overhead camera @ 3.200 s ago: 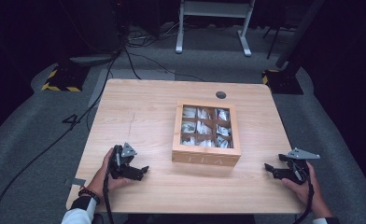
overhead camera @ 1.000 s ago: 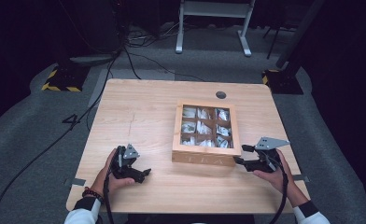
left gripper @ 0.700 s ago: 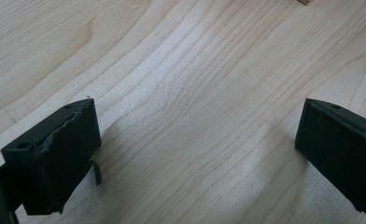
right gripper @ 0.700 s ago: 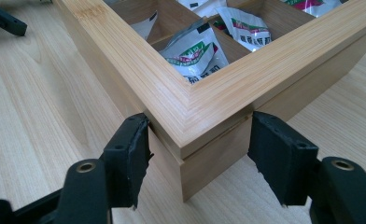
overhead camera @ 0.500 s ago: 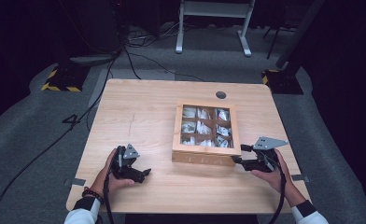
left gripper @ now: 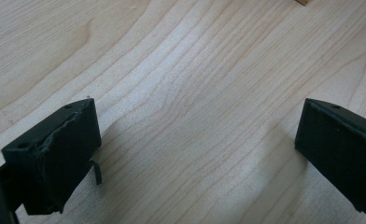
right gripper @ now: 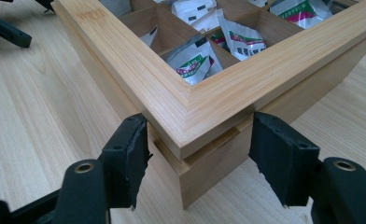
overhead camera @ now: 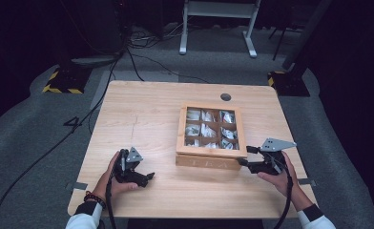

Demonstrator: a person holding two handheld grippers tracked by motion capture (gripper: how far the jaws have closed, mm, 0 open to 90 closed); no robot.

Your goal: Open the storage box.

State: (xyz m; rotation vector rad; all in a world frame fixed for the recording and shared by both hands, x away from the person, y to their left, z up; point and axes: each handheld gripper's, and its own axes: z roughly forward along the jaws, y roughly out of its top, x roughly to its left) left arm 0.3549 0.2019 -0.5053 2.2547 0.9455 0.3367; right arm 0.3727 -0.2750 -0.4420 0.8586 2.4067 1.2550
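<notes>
On the wooden table, the compartmented wooden box of white sachets sits right of centre. Right gripper, jaws wide, straddles the box's 5 o'clock corner. Left gripper, jaws wide and empty, rests at 7 o'clock, well apart from the box.

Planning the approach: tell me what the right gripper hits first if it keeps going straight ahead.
The right gripper would likely meet the near corner of the wooden box first; its open jaws already flank that corner under the lid.

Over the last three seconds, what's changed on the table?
The right gripper moved in from the table's right edge to the wooden tea box's near right corner; its open jaws now straddle that corner without gripping. The left gripper, box and packets stayed put.
</notes>
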